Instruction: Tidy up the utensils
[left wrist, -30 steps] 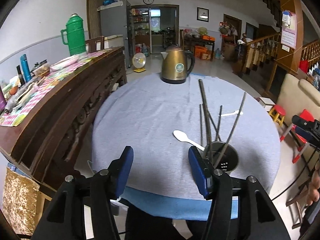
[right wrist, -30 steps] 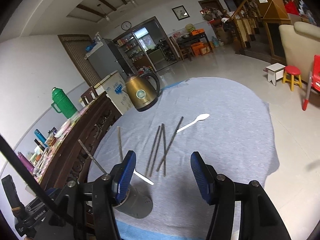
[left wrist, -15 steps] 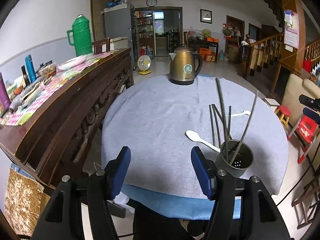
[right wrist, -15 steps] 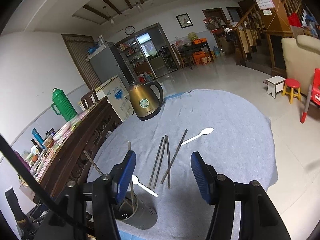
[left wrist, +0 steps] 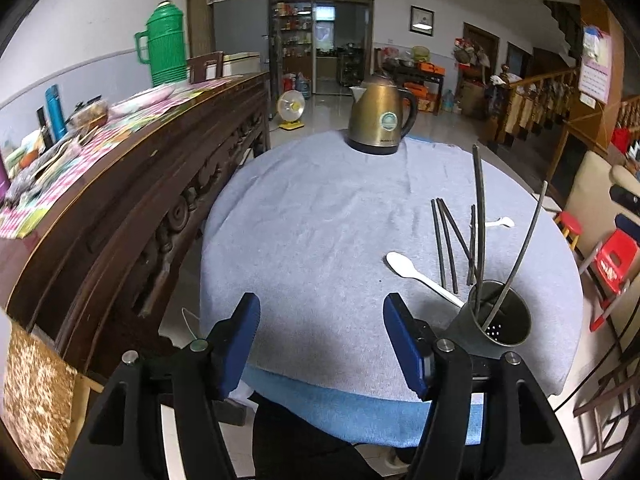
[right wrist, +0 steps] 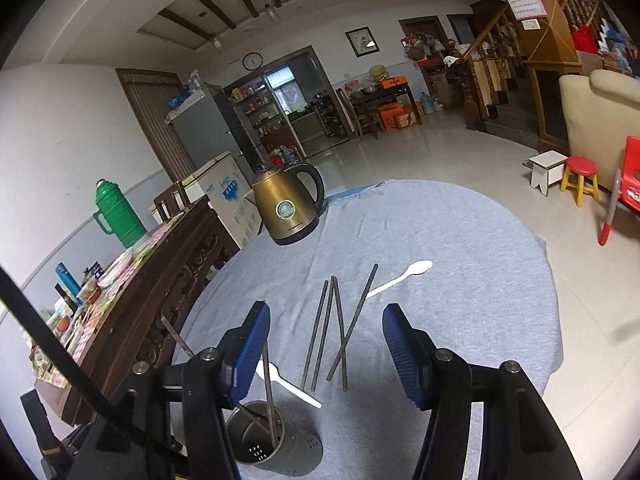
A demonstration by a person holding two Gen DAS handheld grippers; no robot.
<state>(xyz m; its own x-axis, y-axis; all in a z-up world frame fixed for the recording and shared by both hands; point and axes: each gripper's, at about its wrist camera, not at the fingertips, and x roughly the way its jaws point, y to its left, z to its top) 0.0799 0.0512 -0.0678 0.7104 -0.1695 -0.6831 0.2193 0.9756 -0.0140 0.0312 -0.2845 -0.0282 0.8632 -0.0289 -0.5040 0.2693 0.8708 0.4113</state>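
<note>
Compared with a second ago, both cameras have pulled back and risen: more of the round worktop covered in grey-blue cloth [left wrist: 320, 220] shows, and the dark grey perforated metal utensil holder [left wrist: 500, 324] now sits clear to the right of the left gripper instead of partly behind its finger. The utensils themselves have not shifted.

The left gripper [left wrist: 320, 340] hovers over the near edge of the worktop with its blue-padded fingers spread wide, holding and touching nothing. The right gripper [right wrist: 326, 350] is equally spread and empty, above the near part of the cloth.

The utensil holder [right wrist: 276, 446] stands upright at the near edge, with two dark metal chopsticks [left wrist: 480, 220] leaning inside it. Just beyond it lies a white plastic spoon [left wrist: 420, 274], its handle reaching toward the holder's rim. Past that, four loose dark metal chopsticks [right wrist: 334, 328] lie on the cloth, fanned and partly crossing. A second white plastic spoon [right wrist: 404, 276] lies further out, its handle touching the rightmost loose chopstick.

At the far edge stands a bronze-coloured electric kettle with a black handle [left wrist: 380, 120]. To the left runs a dark carved wooden sideboard [left wrist: 132, 200] carrying a green plastic thermos jug [left wrist: 164, 44].
</note>
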